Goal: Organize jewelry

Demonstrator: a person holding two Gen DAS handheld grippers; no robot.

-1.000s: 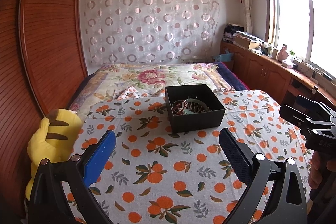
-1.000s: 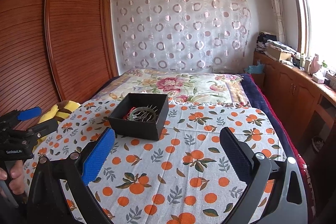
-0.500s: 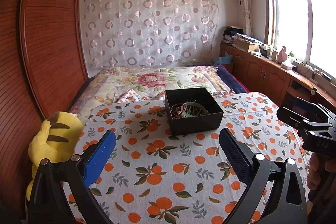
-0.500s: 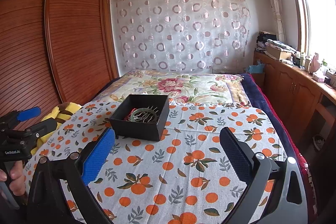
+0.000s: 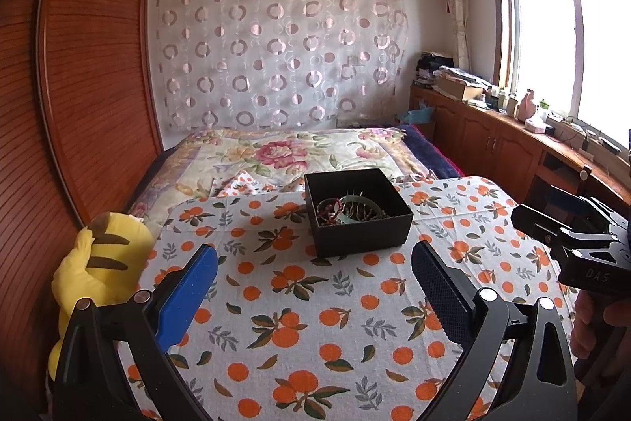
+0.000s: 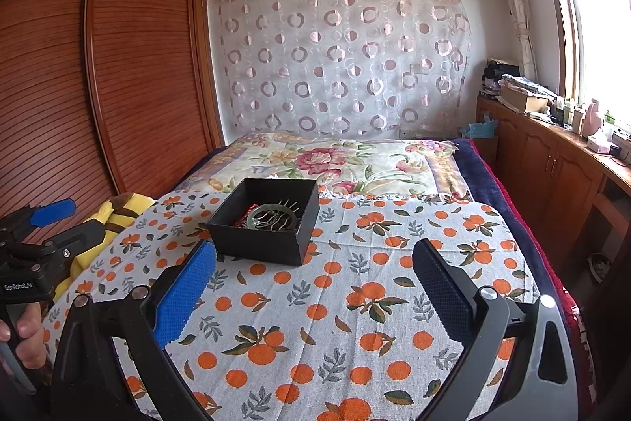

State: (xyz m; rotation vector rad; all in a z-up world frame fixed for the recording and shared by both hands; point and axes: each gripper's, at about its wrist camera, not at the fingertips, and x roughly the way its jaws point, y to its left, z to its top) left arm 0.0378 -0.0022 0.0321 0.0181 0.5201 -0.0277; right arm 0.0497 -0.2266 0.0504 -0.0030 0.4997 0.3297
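A black open box stands on the orange-print cloth; it also shows in the right wrist view. Inside lie jewelry pieces: a greenish bangle, red beads and a pronged metal piece, tangled together. My left gripper is open and empty, held above the cloth in front of the box. My right gripper is open and empty, in front and to the right of the box. Each gripper shows at the edge of the other's view.
A yellow plush toy lies at the cloth's left edge by the wooden wardrobe. A floral bedspread stretches behind the box. Wooden cabinets with clutter run along the right under the window.
Both grippers have tilted up and drawn back a little, so the box sits lower in both views. Both stay open and empty.
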